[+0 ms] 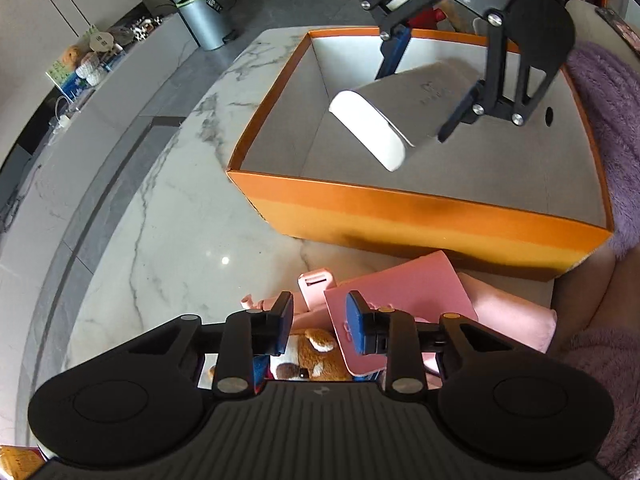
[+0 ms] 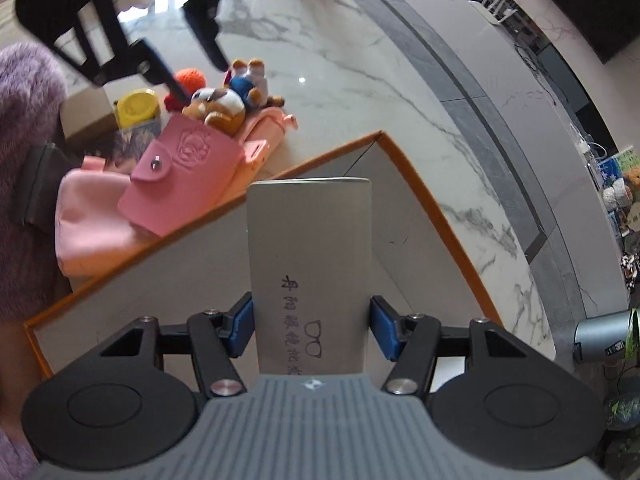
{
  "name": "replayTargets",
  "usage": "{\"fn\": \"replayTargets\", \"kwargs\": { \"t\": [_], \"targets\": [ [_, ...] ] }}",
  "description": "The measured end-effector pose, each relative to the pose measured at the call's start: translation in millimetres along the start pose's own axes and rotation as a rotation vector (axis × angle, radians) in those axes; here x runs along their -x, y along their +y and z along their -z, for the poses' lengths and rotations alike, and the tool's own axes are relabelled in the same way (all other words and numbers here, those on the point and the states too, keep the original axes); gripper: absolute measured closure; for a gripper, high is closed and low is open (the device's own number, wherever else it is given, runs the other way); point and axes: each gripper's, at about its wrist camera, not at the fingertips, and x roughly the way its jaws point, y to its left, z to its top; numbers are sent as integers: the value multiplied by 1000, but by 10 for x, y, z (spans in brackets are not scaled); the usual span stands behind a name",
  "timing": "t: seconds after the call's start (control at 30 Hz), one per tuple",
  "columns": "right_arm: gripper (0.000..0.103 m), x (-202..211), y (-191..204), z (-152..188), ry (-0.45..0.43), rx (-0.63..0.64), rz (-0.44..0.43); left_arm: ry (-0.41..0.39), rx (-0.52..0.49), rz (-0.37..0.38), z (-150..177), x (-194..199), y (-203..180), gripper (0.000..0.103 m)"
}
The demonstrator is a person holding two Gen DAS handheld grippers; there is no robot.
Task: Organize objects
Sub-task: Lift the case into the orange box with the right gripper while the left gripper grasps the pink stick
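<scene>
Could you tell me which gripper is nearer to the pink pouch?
Left. The left gripper hangs open just over the pink pouch; the right gripper holds a grey case above the box.

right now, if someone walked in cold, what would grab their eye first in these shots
First the big orange box on the marble table, with the right hand-held gripper holding a grey glasses case over its bare grey inside. Next, the pink heap just outside the box: a pink snap pouch on a pink bag, with a brown plush toy on top. The left hand-held gripper hangs open above that pile.
</scene>
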Motion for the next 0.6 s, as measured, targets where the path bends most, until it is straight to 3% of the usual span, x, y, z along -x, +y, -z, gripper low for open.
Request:
{"fn": "replayTargets", "kwargs": {
  "t": [0.13, 0.2, 0.43, 0.6],
  "targets": [
    [41, -212, 13, 81, 17, 87, -22, 49, 61, 25, -90, -273, 115, 66],
    [41, -326, 22, 103, 19, 145, -16, 72, 115, 53, -103, -377, 169, 59],
    [41, -694, 21, 123, -24, 333, 50, 118, 243, 87, -134, -629, 285, 58],
    [41, -909, 37, 138, -45, 452, 121, 167, 269, 92, -155, -715, 325, 58]
  ]
}}
